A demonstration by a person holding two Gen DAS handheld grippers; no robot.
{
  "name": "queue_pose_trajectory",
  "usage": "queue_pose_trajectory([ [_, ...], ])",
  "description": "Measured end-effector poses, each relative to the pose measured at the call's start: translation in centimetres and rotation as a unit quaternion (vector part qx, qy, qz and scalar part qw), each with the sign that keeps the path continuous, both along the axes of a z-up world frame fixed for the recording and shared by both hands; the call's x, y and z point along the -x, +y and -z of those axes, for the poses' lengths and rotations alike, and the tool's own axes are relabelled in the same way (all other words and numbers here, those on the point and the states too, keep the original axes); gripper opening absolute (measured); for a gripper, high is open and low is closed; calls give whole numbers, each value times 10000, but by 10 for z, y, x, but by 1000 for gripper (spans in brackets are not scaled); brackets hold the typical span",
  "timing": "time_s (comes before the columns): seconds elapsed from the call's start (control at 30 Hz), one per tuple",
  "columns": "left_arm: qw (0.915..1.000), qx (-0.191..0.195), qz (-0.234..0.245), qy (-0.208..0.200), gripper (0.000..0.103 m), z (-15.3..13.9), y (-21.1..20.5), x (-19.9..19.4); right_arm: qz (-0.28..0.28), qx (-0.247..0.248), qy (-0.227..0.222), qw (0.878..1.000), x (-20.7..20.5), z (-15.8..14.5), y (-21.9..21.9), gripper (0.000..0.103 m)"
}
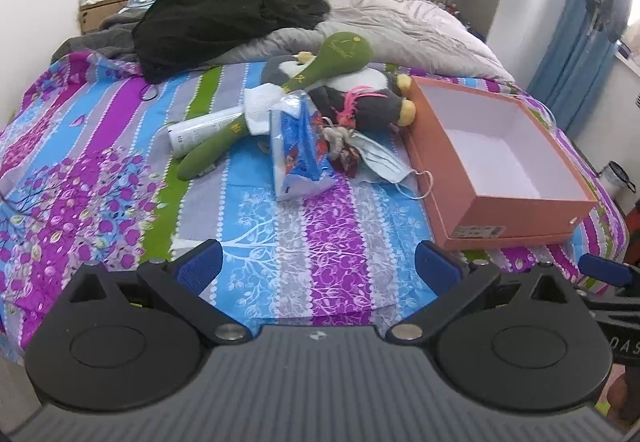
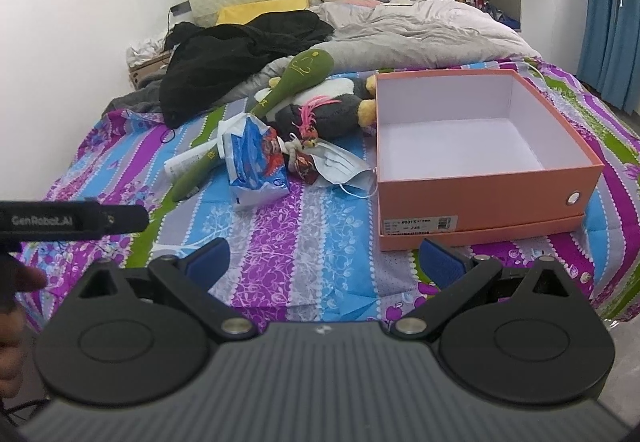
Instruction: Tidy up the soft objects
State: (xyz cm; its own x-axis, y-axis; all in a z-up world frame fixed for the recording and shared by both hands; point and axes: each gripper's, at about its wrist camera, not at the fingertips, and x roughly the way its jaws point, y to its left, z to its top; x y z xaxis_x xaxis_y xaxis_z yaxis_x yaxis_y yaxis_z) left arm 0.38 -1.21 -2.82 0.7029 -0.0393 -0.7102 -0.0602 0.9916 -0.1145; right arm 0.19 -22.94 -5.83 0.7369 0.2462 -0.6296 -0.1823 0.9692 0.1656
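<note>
A pile of soft things lies mid-bed: a green plush mallet (image 1: 320, 62) (image 2: 296, 78), a grey and white plush penguin (image 1: 372, 98) (image 2: 332, 106), a blue tissue pack (image 1: 298, 146) (image 2: 254, 158), a face mask (image 1: 384, 162) (image 2: 344, 168) and a small knotted charm (image 1: 340, 146) (image 2: 302, 158). An empty orange box (image 1: 512, 218) (image 2: 480, 190) stands to their right. My left gripper (image 1: 318, 266) is open and empty over the near bed. My right gripper (image 2: 326, 262) is open and empty, near the box's front.
A white tube (image 1: 200, 130) (image 2: 184, 162) lies under the mallet's handle. Black clothing (image 1: 216, 22) (image 2: 232, 54) and a pale duvet (image 1: 400, 26) (image 2: 420, 34) cover the far bed. Blue curtains (image 1: 576, 42) hang at the right. The patterned sheet (image 1: 312, 226) spreads in front.
</note>
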Motion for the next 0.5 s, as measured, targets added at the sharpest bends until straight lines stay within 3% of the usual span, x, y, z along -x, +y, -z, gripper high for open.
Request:
queue_pose_trajectory([
  [0.5,9997,-175,145,126,103,15,-4,-19,116,37,107,9999,-9,14,-2,102],
])
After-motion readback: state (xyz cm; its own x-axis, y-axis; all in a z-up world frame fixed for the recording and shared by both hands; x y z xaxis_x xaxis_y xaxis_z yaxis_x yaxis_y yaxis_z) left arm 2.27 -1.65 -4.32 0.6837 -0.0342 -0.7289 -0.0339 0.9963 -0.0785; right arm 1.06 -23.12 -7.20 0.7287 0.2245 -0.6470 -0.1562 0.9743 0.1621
